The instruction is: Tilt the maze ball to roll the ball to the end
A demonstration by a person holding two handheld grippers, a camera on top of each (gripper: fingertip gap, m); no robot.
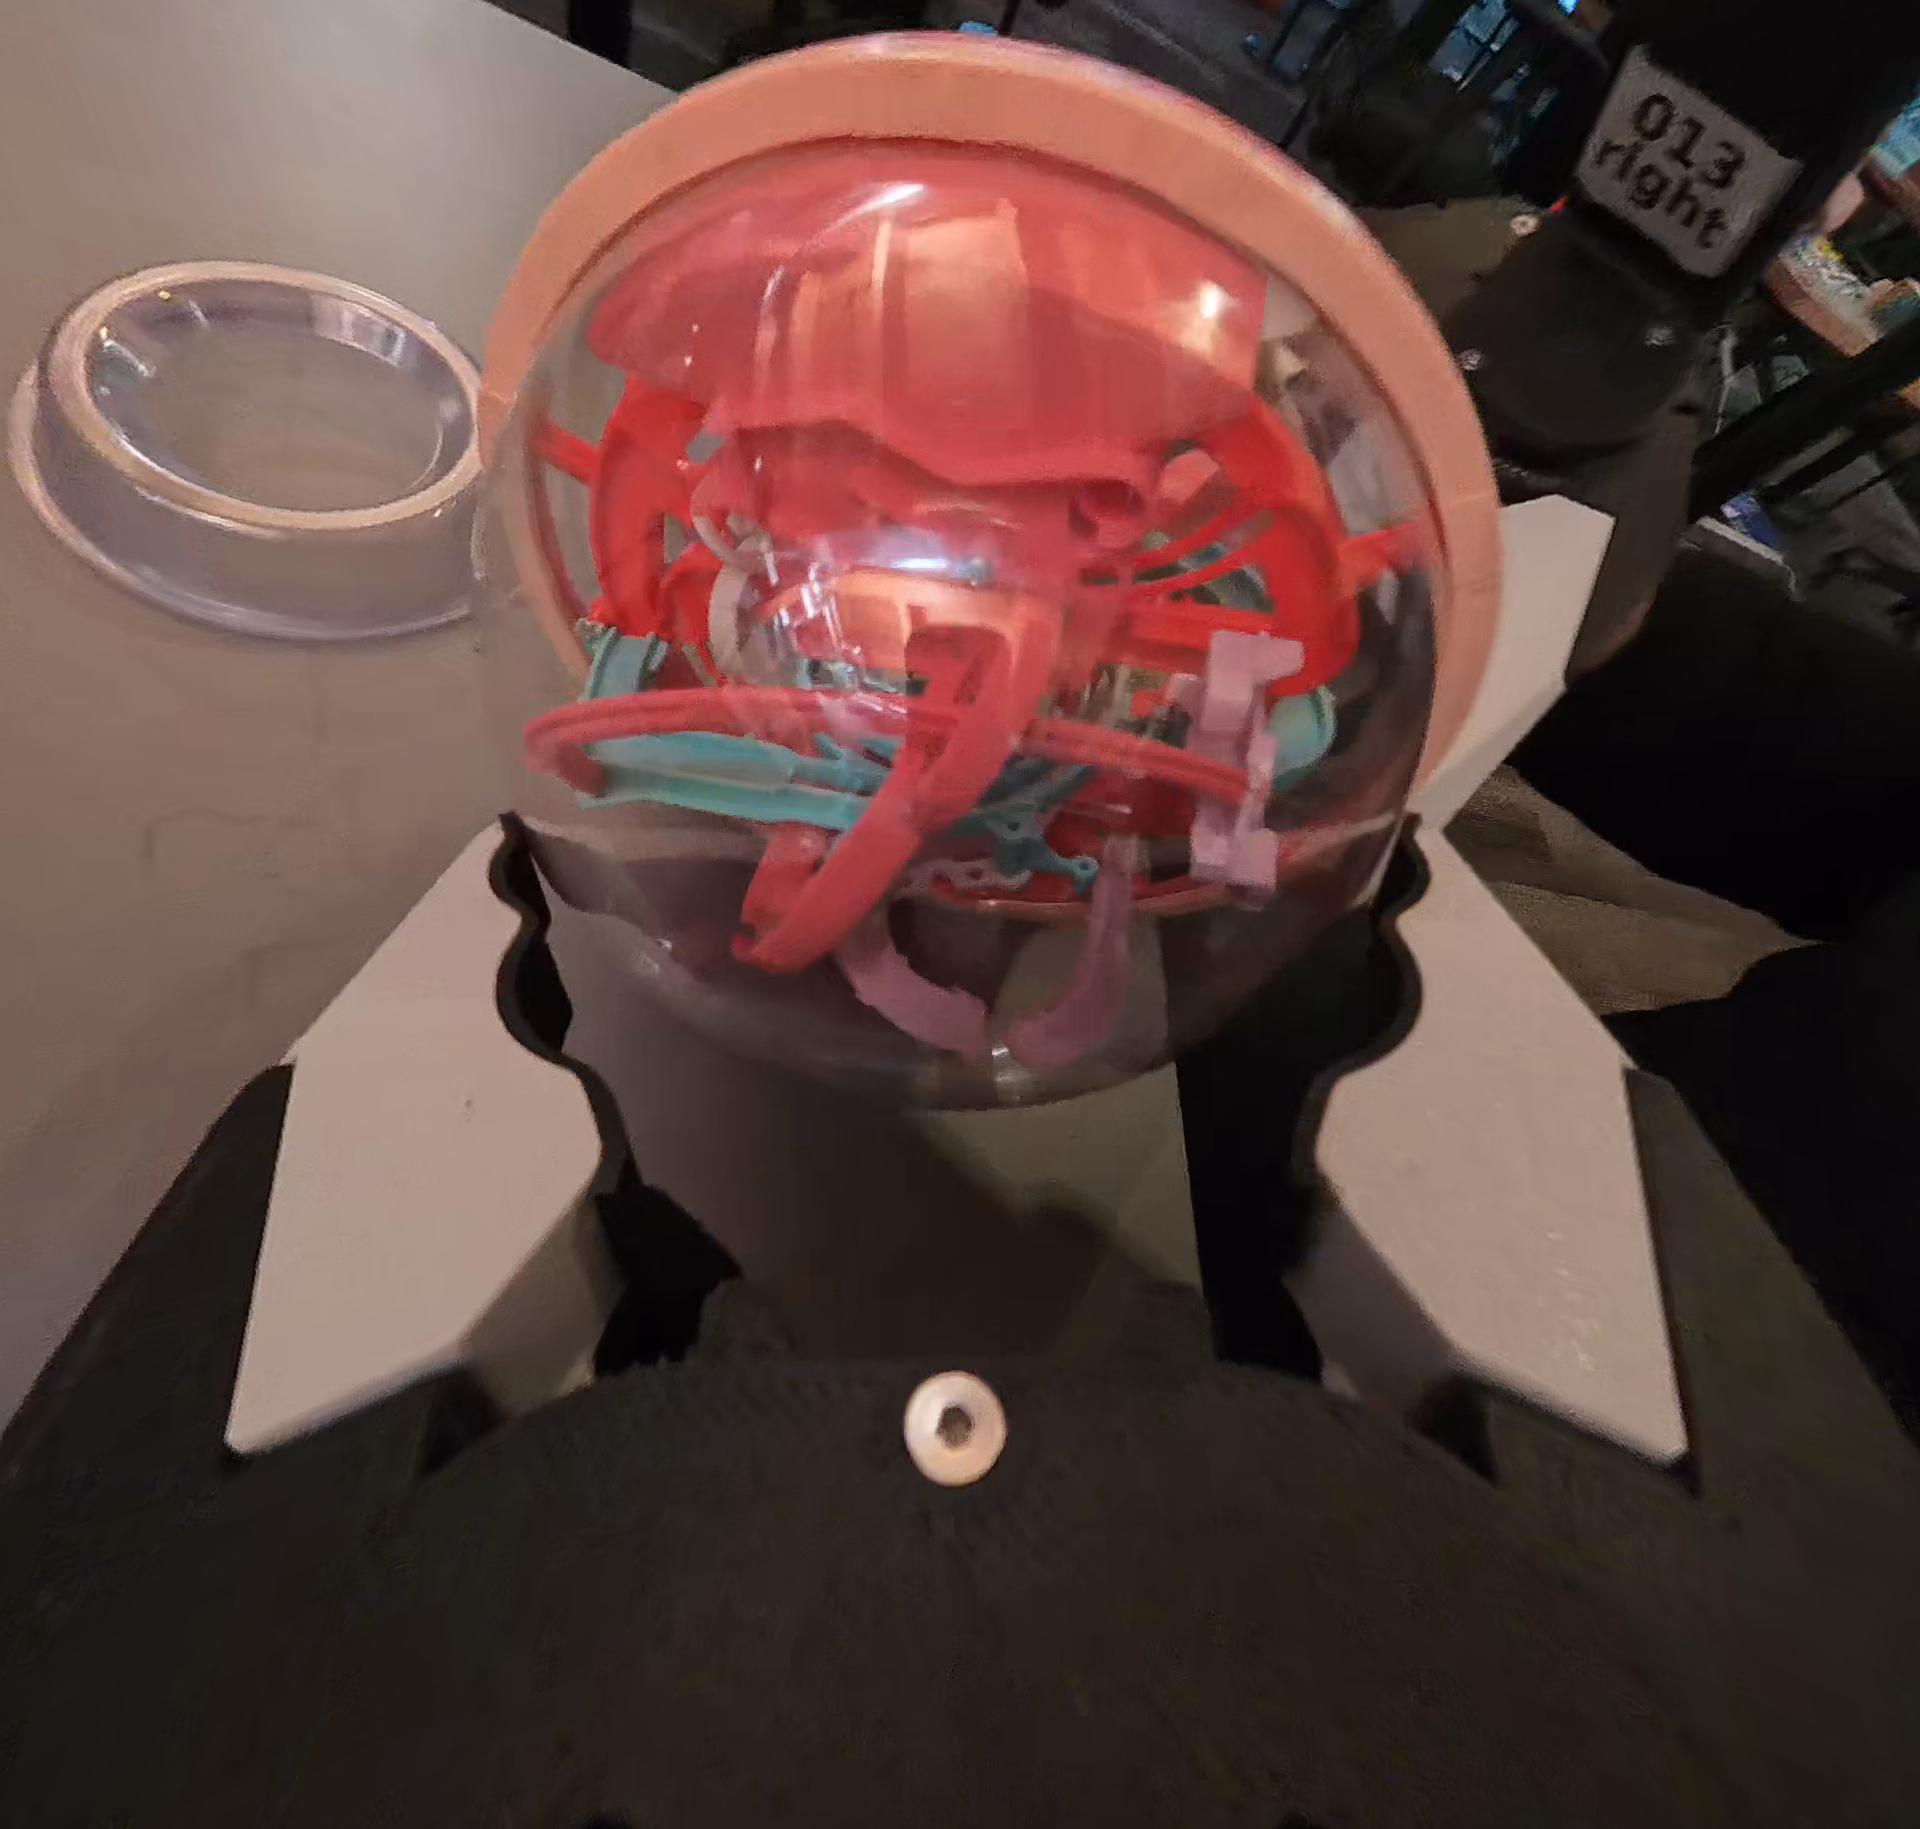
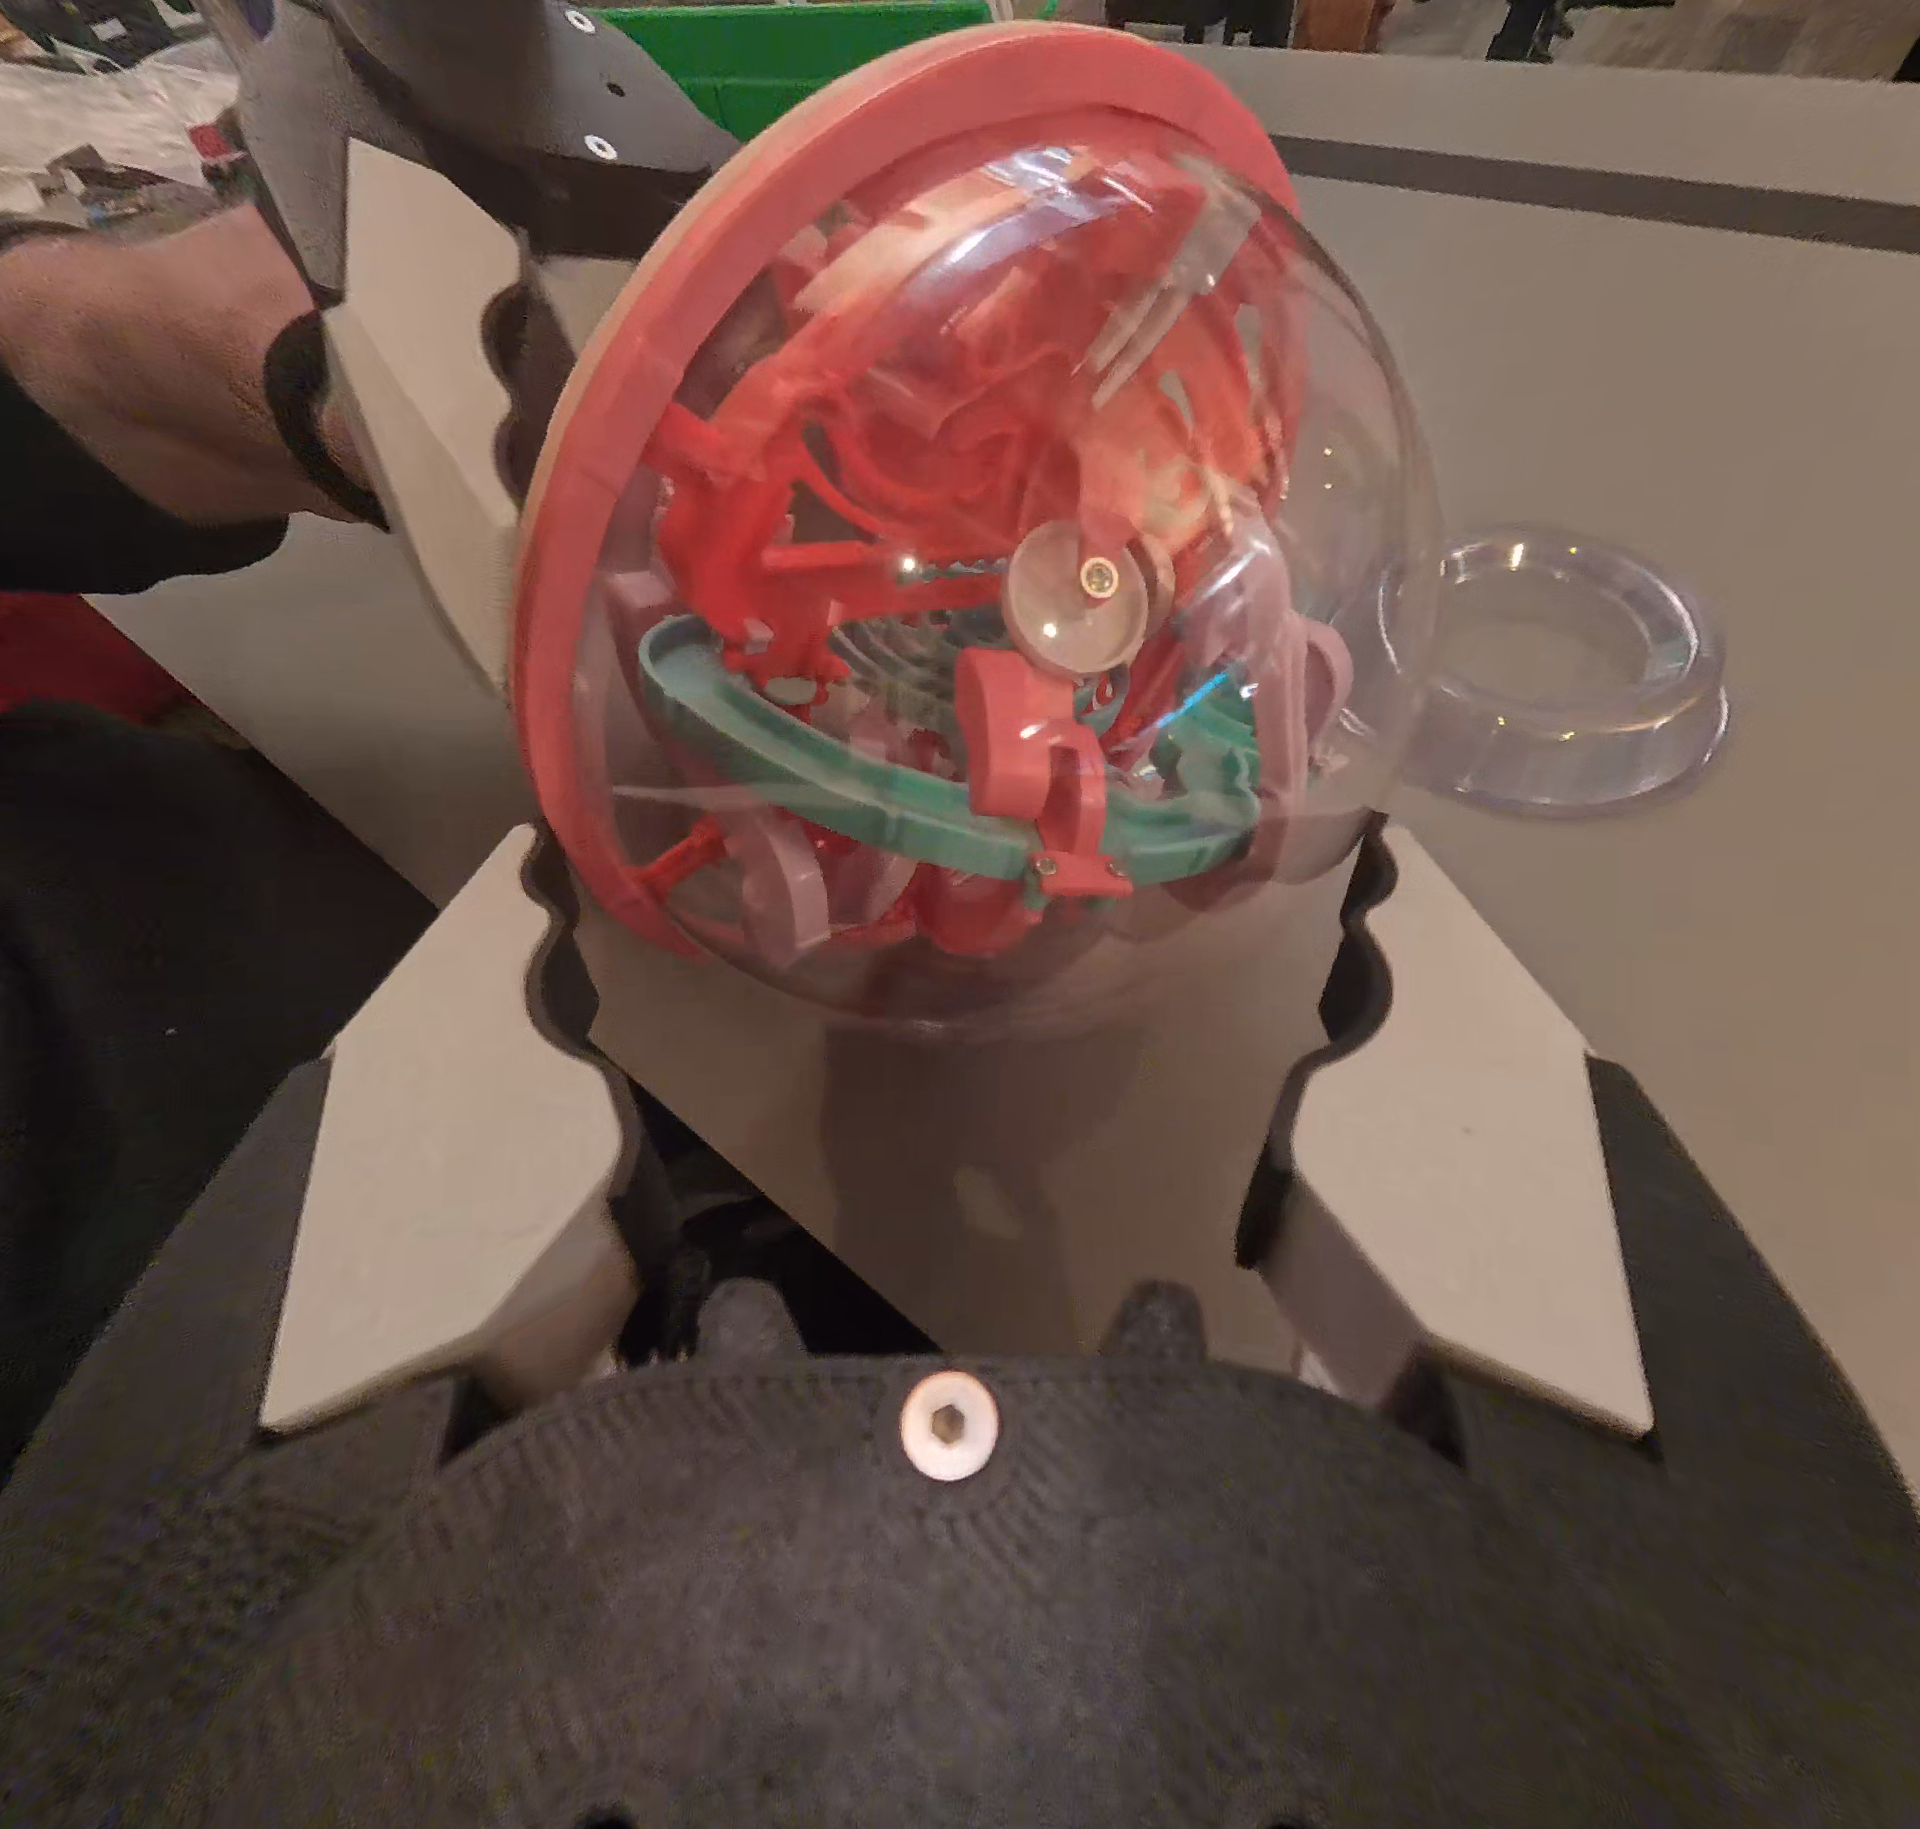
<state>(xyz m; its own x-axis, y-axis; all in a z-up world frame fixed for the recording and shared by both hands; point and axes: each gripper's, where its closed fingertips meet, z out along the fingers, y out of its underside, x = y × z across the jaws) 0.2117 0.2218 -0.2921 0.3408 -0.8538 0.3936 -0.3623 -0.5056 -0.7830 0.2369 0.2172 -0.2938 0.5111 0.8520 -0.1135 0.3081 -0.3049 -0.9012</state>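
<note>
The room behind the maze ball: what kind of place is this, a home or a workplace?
Probably a workshop or lab, not a home. The maze ball is held over a plain grey table, the floor behind is crowded with dark stands and equipment, and a green crate sits beyond the table.

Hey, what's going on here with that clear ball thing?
A person is holding a maze ball up off the table between two handheld grippers, the left gripper and the right gripper, each with its fingers spread against the ball's sides. The ball is tilted, its pink ring slanting. Red, teal and lilac tracks show inside, but I cannot make out the little ball. Its clear stand sits empty on the table nearby.
</note>
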